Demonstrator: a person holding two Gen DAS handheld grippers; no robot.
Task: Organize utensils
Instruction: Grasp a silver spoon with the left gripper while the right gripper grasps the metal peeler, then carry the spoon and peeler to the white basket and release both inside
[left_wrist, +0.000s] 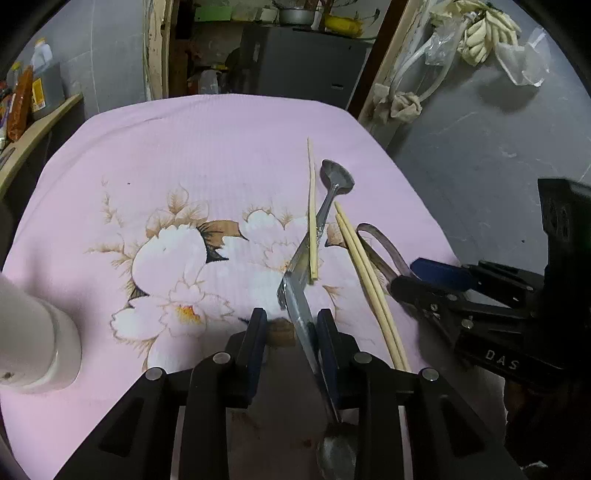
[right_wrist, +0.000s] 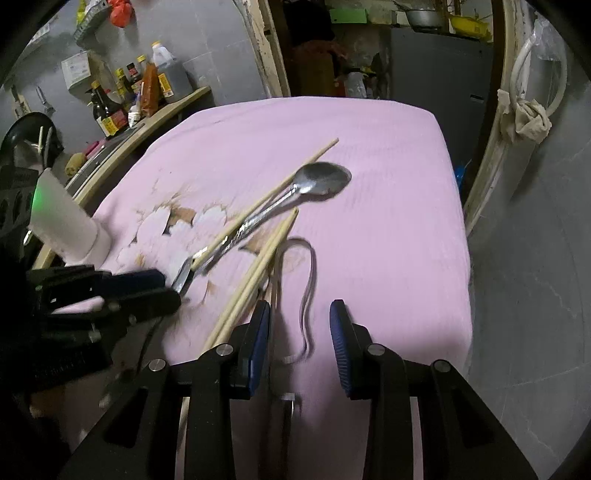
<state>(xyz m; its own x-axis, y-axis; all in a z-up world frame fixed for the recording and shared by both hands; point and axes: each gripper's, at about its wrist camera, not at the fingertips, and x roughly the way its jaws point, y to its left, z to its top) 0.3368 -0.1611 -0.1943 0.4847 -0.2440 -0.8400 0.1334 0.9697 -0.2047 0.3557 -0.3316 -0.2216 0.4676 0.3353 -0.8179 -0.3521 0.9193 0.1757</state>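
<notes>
Left tool (left_wrist: 291, 325) straddling spoon handle (left_wrist: 295, 291), bare cloth (left_wrist: 147, 155) leftward

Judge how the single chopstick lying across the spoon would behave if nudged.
The chopstick looks thin, stiff and light. It rests partly on the spoon handle rather than flat on the cloth, so a nudge would probably slide or roll it off.

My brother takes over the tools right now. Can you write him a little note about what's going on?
Left tool: open, straddling the spoon handle, not clamped.
Right tool: open, empty, over the metal tongs.
The chopstick pair lies between the spoon and tongs. A single chopstick rests across the spoon handle.
Done: nothing sorted; everything lies loose on the pink cloth.
Left: grip and group it all.
</notes>
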